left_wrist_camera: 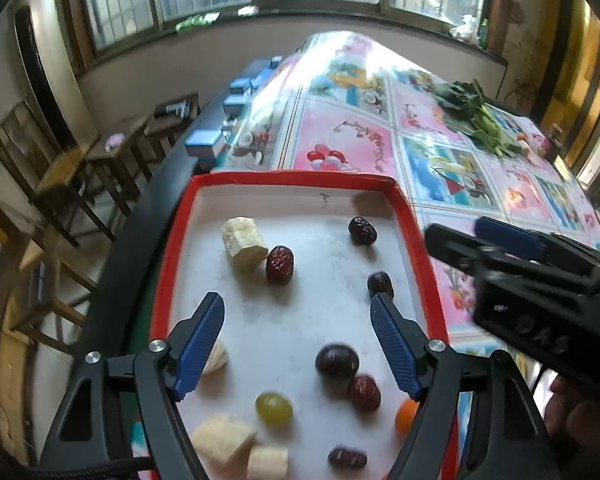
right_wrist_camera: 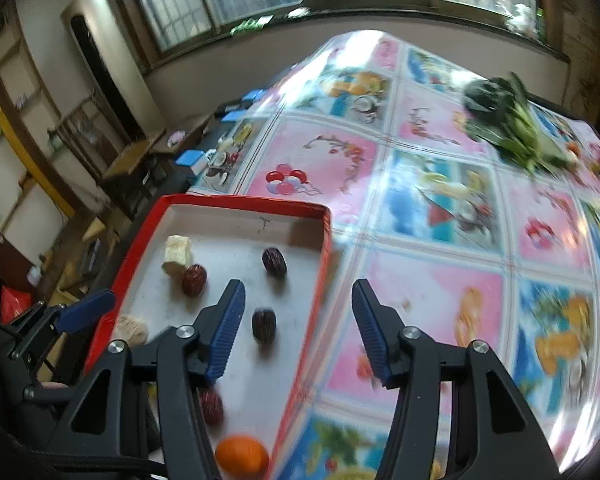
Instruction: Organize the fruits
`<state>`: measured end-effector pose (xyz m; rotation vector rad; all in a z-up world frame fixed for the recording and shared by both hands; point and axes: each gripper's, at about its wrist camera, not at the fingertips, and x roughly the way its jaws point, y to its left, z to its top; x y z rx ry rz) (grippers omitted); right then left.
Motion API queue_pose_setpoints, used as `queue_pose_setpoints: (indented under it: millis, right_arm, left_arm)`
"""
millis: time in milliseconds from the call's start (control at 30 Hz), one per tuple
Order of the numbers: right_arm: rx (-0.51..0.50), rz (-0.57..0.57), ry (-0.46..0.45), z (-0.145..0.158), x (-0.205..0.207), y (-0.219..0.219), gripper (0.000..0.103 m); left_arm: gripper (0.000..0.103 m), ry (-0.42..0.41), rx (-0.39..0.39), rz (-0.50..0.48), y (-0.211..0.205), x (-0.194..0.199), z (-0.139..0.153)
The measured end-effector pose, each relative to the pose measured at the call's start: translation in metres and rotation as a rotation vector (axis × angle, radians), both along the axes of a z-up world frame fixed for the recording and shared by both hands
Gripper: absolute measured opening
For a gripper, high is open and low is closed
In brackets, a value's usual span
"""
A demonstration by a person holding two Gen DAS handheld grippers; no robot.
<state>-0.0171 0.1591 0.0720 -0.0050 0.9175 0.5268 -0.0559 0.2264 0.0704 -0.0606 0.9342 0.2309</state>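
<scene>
Glossy cartoon-print tablecloth; leafy greens upper right, well clear. Red-rimmed white cardboard tray centre-left holds fruit. Left gripper spread wide, empty, over tray; wrinkled red date just ahead, long axis upright in frame, touching banana chunk. Right gripper released, empty, straddling tray rim, farther off.
</scene>
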Motion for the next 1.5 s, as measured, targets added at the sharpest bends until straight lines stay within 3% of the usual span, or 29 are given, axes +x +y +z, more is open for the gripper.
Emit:
queue_pose_setpoints:
  millis: [233, 433, 633, 900, 1100, 1500]
  right_arm:
    - [0.011, -0.039, -0.042, 0.004, -0.063, -0.047, 0.059]
    - [0.003, 0.015, -0.029, -0.002, -0.099, -0.063, 0.059]
    - [-0.015, 0.112, -0.001, -0.012, -0.124, -0.085, 0.059]
    - [-0.036, 0.24, 0.018, -0.025, -0.152, -0.106, 0.059]
    - [-0.026, 0.272, 0.036, -0.03, -0.16, -0.115, 0.059]
    - [-0.014, 0.297, 0.031, -0.029, -0.17, -0.119, 0.059]
  left_arm:
    - [0.08, -0.067, 0.137, -0.072, -0.028, -0.042, 0.025]
    - [0.08, -0.046, 0.159, -0.067, -0.049, -0.074, 0.027]
    - [0.081, 0.016, 0.124, 0.021, -0.07, -0.102, 0.013]
    - [0.081, 0.086, 0.012, 0.105, -0.103, -0.134, -0.009]
    - [0.081, 0.123, -0.083, 0.167, -0.104, -0.15, -0.019]
    - [0.081, 0.139, -0.097, 0.265, -0.096, -0.164, -0.016]
